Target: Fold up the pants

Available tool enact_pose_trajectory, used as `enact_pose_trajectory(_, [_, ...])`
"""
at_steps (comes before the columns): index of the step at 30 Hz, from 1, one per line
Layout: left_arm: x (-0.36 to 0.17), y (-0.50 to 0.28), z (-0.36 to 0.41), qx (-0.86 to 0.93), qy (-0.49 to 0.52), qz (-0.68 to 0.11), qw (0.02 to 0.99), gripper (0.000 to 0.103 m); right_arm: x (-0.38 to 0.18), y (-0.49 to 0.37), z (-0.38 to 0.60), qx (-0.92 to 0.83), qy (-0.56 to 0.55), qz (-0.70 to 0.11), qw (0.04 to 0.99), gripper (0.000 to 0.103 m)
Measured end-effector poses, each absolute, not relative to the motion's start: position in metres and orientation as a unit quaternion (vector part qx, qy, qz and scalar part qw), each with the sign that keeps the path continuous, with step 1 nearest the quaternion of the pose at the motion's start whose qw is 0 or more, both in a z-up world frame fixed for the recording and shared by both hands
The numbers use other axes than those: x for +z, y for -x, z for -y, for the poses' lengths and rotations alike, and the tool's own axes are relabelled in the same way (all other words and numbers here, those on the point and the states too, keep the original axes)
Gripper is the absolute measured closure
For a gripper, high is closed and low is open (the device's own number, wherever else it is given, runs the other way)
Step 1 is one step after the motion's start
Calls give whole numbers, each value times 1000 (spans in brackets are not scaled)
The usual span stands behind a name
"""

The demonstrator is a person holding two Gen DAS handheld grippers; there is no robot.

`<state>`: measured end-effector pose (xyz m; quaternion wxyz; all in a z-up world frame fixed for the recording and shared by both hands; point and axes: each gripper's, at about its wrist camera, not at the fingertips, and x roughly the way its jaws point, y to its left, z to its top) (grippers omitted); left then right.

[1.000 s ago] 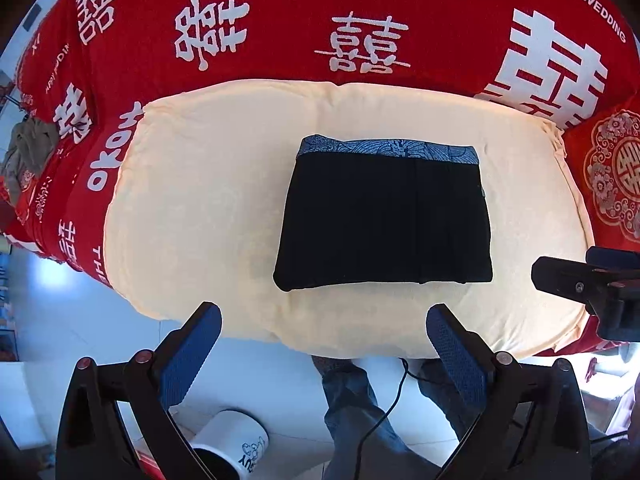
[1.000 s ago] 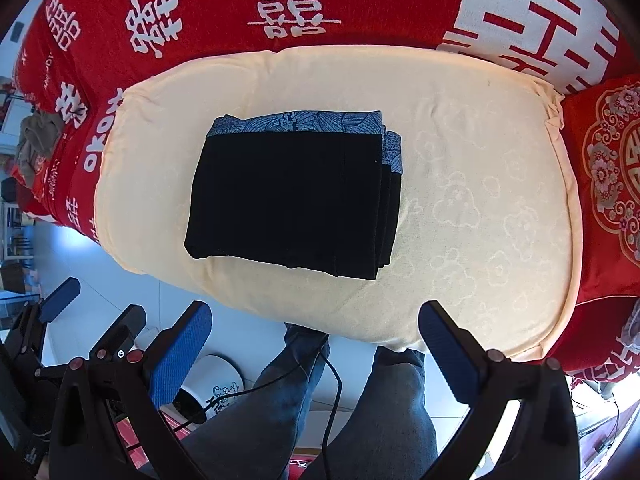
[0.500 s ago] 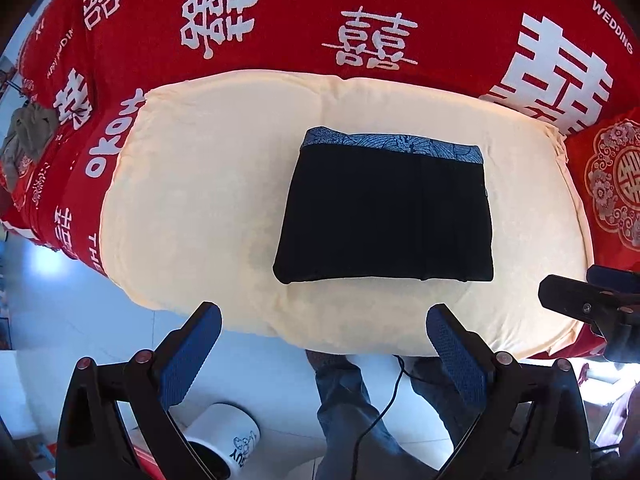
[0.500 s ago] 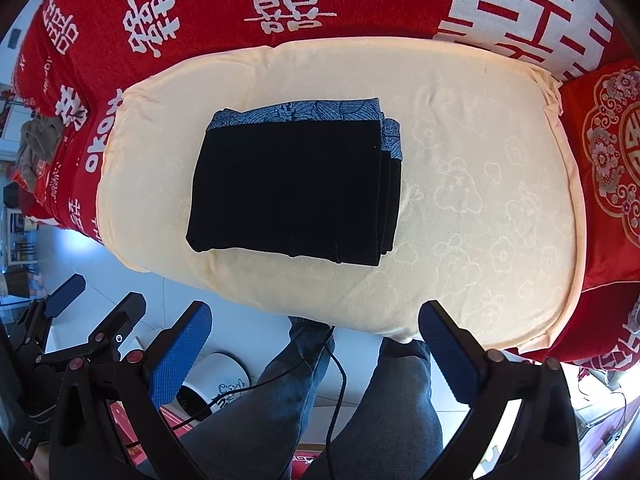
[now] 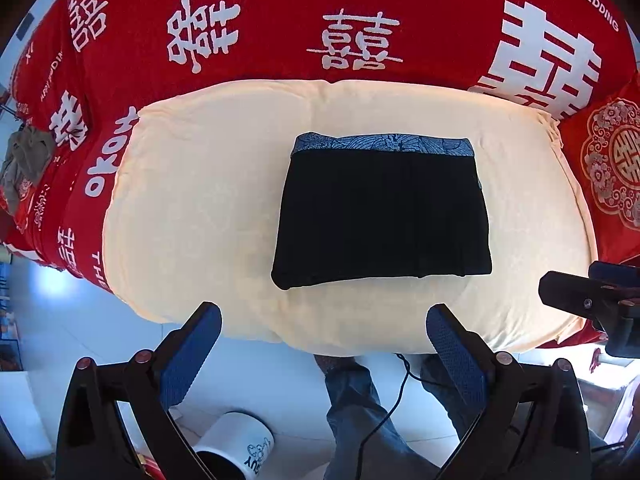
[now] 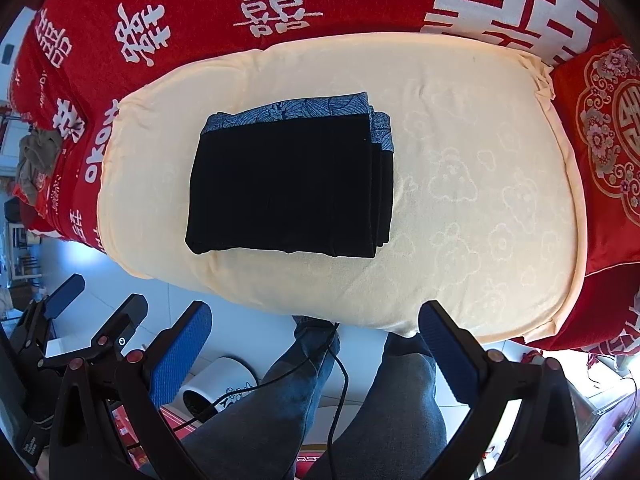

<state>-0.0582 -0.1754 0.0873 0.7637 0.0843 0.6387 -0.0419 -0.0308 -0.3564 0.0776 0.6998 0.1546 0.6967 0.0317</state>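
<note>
The black pants (image 5: 382,214) (image 6: 288,188) lie folded into a compact rectangle on a cream blanket (image 5: 192,208) (image 6: 480,184), their blue patterned waistband along the far edge. My left gripper (image 5: 325,350) hangs open above the floor, short of the blanket's near edge, with nothing between its blue pads. My right gripper (image 6: 316,344) is also open and empty, held back over a person's legs. The stacked layers of the fold show at the pants' right side in the right wrist view.
A red cover with white characters (image 5: 280,20) spreads beyond the blanket. A red embroidered cushion (image 6: 604,128) lies at the right. A person's legs in jeans (image 6: 360,400), a cable and a white mug (image 5: 236,452) are below. A grey-brown cloth (image 5: 24,160) sits far left.
Both grippers have drifted slightly back and shifted their view; the folded pants have stayed still on the blanket. Both stay open and empty.
</note>
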Motion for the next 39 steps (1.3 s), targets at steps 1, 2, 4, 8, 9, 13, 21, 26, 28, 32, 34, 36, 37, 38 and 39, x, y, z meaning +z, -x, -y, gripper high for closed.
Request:
enact_pose_trajectory(1, [88, 59, 176, -42, -84, -638, 764, 0, 78, 31, 356, 32, -154, -697, 700, 0])
enact_pose_trajectory(2, [88, 59, 176, -43, -82, -638, 764, 0, 78, 31, 356, 33, -153, -697, 700, 0])
enact_pose_trajectory(4, [88, 60, 176, -45, -79, -638, 765, 0, 79, 32, 354, 33, -153, -696, 701, 0])
enact_pose_trajectory(8, [89, 61, 176, -42, -75, -638, 765, 0, 80, 34, 352, 36, -149, -695, 703, 0])
enact_pose_trajectory(9, [89, 61, 176, -42, -75, -639, 765, 0, 80, 34, 351, 36, -149, -695, 703, 0])
enact_pose_trajectory(13, [88, 62, 176, -42, -71, -640, 764, 0, 80, 35, 351, 36, -149, -695, 702, 0])
enact_pose_trajectory(21, [85, 63, 178, -36, -84, -644, 759, 0, 80, 34, 347, 39, -133, -695, 705, 0])
enact_pose_trajectory(26, [86, 62, 175, -36, -75, -643, 762, 0, 80, 32, 339, 48, -116, -698, 705, 0])
enact_pose_trajectory(28, [85, 61, 172, -32, -67, -644, 761, 0, 79, 31, 337, 50, -112, -699, 705, 0])
enact_pose_trajectory(32, [84, 61, 167, -25, -53, -648, 760, 0, 79, 30, 336, 52, -109, -700, 704, 0])
enact_pose_trajectory(34, [83, 61, 166, -24, -47, -648, 760, 0, 78, 30, 336, 51, -111, -702, 702, 0])
enact_pose_trajectory(36, [84, 61, 165, -26, -40, -646, 762, 0, 77, 30, 336, 51, -111, -703, 701, 0])
enact_pose_trajectory(37, [86, 61, 165, -30, -35, -643, 764, 0, 77, 30, 336, 51, -111, -703, 700, 0])
enact_pose_trajectory(38, [87, 61, 165, -33, -33, -641, 766, 0, 77, 30, 335, 51, -111, -703, 700, 0])
enact_pose_trajectory(39, [88, 61, 166, -35, -35, -640, 767, 0, 77, 30, 335, 51, -111, -703, 701, 0])
